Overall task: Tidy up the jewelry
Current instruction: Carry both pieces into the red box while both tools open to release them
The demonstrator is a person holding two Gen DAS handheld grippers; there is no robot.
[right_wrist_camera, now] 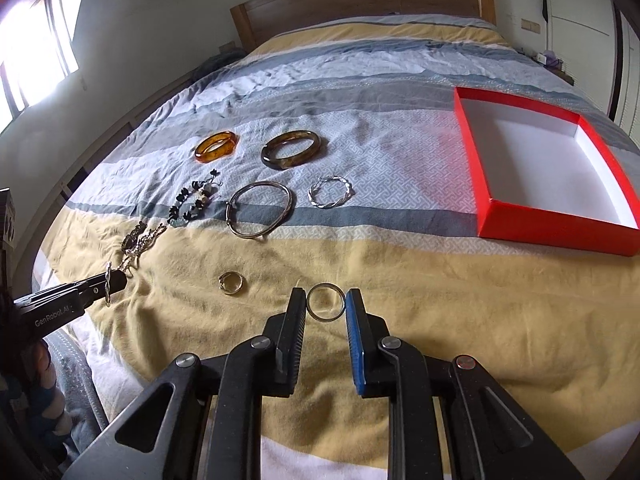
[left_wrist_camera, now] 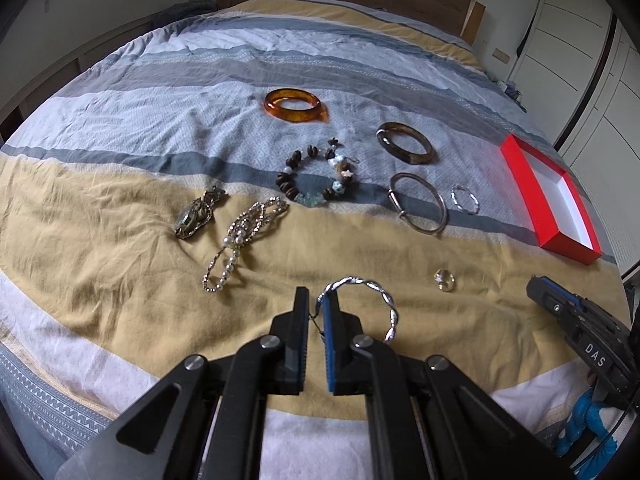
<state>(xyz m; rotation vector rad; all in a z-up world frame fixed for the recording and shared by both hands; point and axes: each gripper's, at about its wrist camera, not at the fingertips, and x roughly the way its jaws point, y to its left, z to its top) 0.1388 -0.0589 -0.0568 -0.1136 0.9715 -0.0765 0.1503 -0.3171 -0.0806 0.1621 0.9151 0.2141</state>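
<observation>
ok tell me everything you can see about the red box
The red box is a shallow rectangular tray, likely cardboard, with bright red outer walls and rim and a plain white inside. It has no lid on it and holds nothing. It lies flat on the striped bedspread, on the right side of the bed, its near wall on the yellow band. Nothing touches it but the bedspread; the closest piece is a twisted silver bangle to its left, well apart.

A striped bedspread (right_wrist_camera: 400,260) in yellow, grey, blue and white covers the bed. Behind it stands a wooden headboard (right_wrist_camera: 360,4). Left of the headboard, a bright window (right_wrist_camera: 36,52); right of it, white cupboard doors (left_wrist_camera: 576,36).
</observation>
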